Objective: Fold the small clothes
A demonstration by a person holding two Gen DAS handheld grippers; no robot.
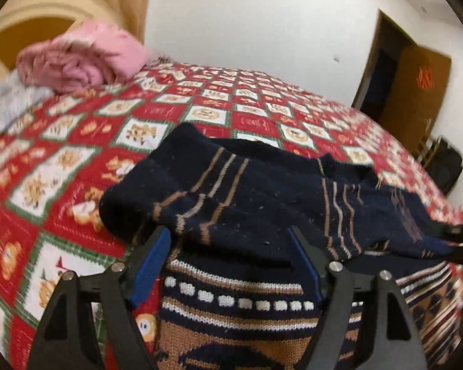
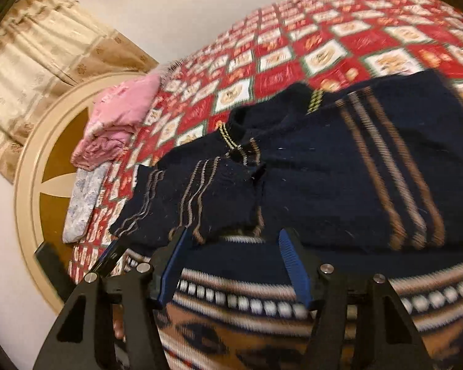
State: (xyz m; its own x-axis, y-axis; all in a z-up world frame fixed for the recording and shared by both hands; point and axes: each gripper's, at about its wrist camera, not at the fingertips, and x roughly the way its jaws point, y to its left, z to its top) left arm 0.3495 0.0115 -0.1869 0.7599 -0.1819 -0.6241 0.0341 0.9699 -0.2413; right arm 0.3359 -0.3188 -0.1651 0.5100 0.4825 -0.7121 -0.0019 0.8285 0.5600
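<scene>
Left wrist: knitted navy sweater (image 1: 262,191), striped, rumpled

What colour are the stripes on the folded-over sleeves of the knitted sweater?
Tan and pale grey stripes on the dark navy knitted sweater; clearest in the right wrist view.

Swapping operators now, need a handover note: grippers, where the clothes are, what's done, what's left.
Left gripper: open, jaws astride the dark knit sweater, nothing pinched.
Right gripper: open, over the same sweater's patterned lower part, nothing held.
Sweater lies on the red patchwork bedspread, both sleeves already folded in across the body; the patterned hem sits nearest both grippers.
Pink folded item rests on a pale floral one at the head of the bed.
Left: probably fold the hem end up over the sleeves, then move the sweater to the stack.
</scene>
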